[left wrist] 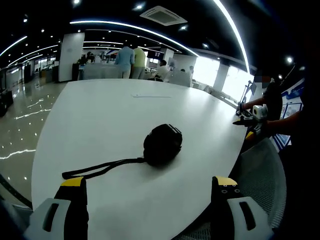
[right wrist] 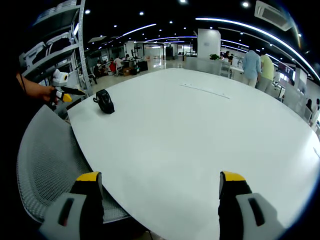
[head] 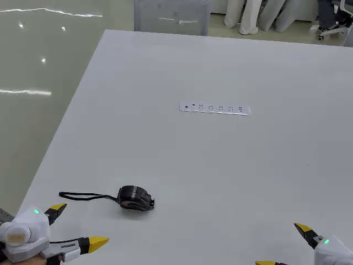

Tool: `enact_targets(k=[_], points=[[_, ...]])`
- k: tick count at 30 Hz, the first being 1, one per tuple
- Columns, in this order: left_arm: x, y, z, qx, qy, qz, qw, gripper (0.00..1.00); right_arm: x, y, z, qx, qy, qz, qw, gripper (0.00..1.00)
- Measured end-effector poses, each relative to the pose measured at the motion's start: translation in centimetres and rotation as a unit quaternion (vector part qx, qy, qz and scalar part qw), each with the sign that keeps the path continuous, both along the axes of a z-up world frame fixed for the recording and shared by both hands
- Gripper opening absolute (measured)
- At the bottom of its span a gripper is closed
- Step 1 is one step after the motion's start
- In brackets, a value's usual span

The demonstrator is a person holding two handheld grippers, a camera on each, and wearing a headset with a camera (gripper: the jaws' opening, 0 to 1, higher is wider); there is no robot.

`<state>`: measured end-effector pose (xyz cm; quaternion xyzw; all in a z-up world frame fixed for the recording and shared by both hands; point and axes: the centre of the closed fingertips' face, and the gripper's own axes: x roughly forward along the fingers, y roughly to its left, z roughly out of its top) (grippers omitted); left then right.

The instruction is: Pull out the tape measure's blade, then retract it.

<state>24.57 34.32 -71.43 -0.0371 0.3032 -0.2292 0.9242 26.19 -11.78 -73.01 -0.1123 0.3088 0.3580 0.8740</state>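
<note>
A black tape measure (head: 135,198) lies on the white table (head: 220,154) near its front left, its black wrist strap (head: 83,195) trailing to the left. The blade is inside the case. My left gripper (head: 80,226) stands open just in front-left of it, yellow tips apart; in the left gripper view the tape measure (left wrist: 162,144) sits ahead between the jaws with the strap (left wrist: 100,167) running toward the left jaw. My right gripper (head: 287,245) is open at the table's front right, far from the tape measure (right wrist: 104,101), with nothing between its fingers.
A white strip with printed marks (head: 214,108) lies at the table's middle. A grey mesh chair (right wrist: 45,160) is at the near edge, another chair (head: 172,16) stands at the far side. People stand in the distance (left wrist: 128,60).
</note>
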Motion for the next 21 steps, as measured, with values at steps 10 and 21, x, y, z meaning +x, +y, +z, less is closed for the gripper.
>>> enact_targets(k=[10, 21], points=[[0.1, 0.3, 0.1, 0.002, -0.011, -0.001, 0.9999, 1.00, -0.2, 0.0, -0.2, 0.000, 0.001, 0.000, 1.0000, 0.99], [1.0, 1.1, -0.2, 0.035, 0.004, -0.038, 0.9986, 1.00, 0.1, 0.5, 0.0, -0.007, -0.013, 0.028, 0.9995, 0.99]])
